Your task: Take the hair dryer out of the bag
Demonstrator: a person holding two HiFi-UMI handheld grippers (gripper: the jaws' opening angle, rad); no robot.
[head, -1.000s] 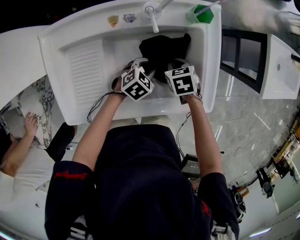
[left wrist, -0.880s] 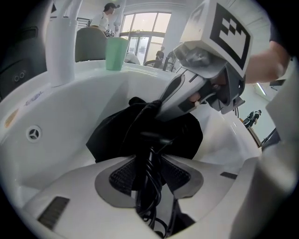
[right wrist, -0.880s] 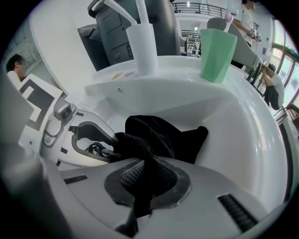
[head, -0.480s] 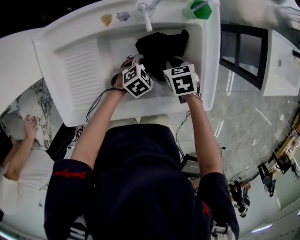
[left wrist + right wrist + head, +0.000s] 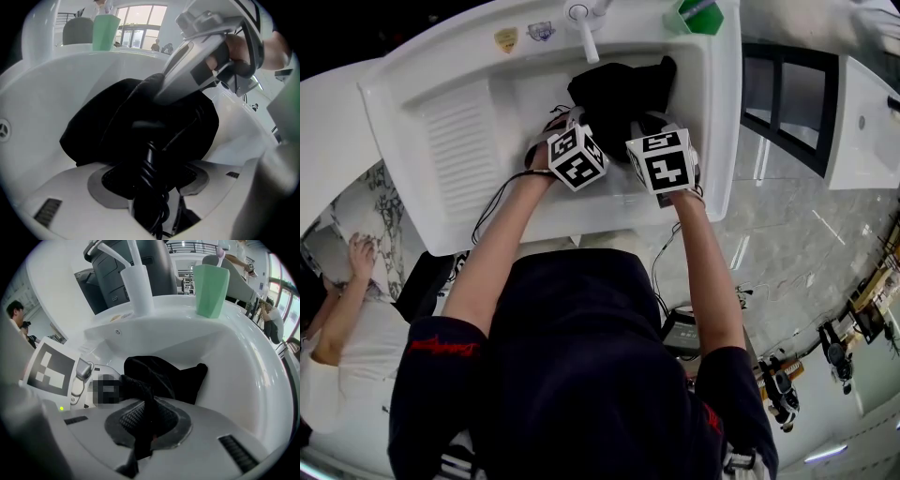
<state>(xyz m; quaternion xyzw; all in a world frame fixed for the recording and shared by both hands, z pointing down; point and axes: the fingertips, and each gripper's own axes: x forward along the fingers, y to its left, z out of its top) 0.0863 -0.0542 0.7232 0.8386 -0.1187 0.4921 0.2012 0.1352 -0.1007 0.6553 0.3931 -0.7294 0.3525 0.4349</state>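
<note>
1. A soft, crumpled black bag [image 5: 619, 89] lies in the glossy white sink [image 5: 469, 131], upper centre.
2. The left gripper [image 5: 152, 185] fingers are opening around the ribbed, coiled black hair dryer cord [image 5: 149, 154] at the bag's mouth.
3. The right gripper [image 5: 147, 420] fingers pinch bag fabric.

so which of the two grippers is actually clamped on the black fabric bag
The right gripper: its jaws are shut on a fold of the black fabric bag. The left gripper has jaws opening around a black coiled cord.
</note>
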